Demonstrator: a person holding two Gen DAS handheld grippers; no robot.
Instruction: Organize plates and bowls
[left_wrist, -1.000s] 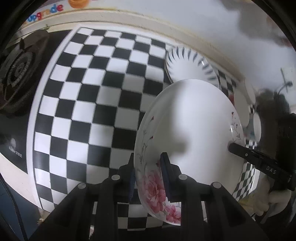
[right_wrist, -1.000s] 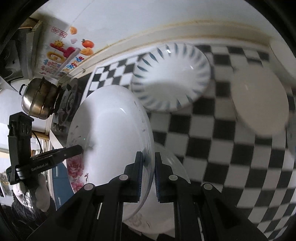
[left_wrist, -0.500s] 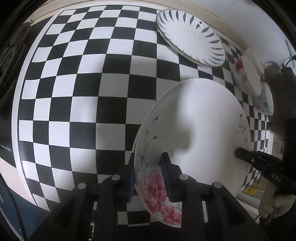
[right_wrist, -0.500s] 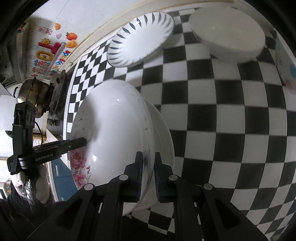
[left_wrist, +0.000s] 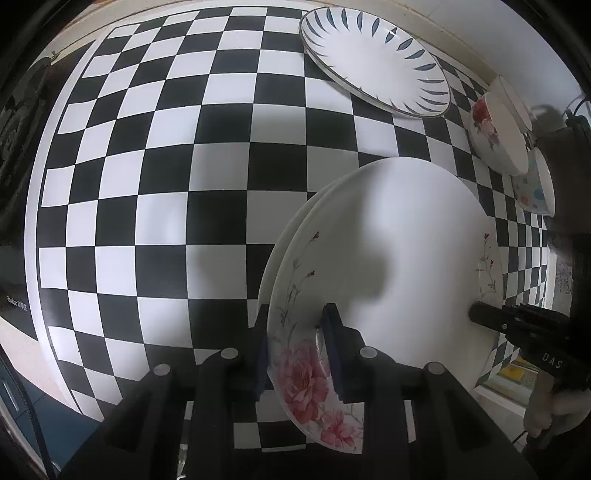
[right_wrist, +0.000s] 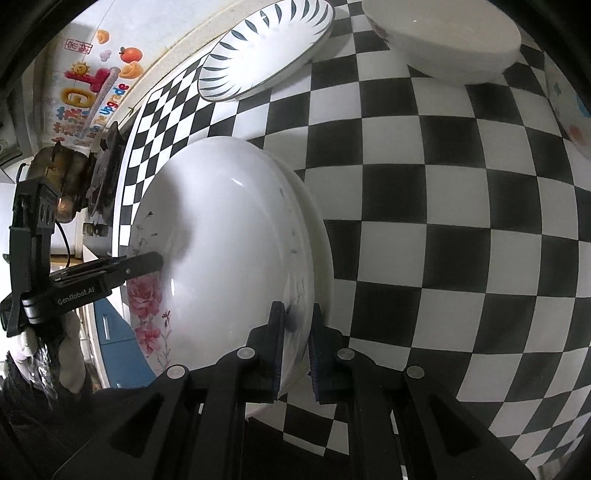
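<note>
A white plate with pink flowers (left_wrist: 399, 258) is held by both grippers on opposite rims. My left gripper (left_wrist: 295, 332) is shut on the rim by the big rose. My right gripper (right_wrist: 296, 332) is shut on the far rim, with one finger on the glossy inside and the other beneath. Each view shows the other gripper's fingertips on the plate, the right one's fingertips (left_wrist: 480, 315) and the left one's fingertips (right_wrist: 155, 258). Right under the flowered plate (right_wrist: 229, 258) lies a plain white plate (right_wrist: 323, 254), its edge (left_wrist: 291, 225) showing. I cannot tell whether the two touch.
On the chequered counter (left_wrist: 166, 184) a blue-leaf plate (left_wrist: 373, 59) lies at the back. A flowered bowl (left_wrist: 495, 136) and a dotted bowl (left_wrist: 535, 188) stand to the right. A stove (right_wrist: 107, 166) with a pot (right_wrist: 55, 184) is to the left. A gloved hand (right_wrist: 70, 332) holds the left gripper.
Both grippers have sunk toward the counter with the flowered plate, which now sits close over the plain white plate. The wall has gone out of the left wrist view.
</note>
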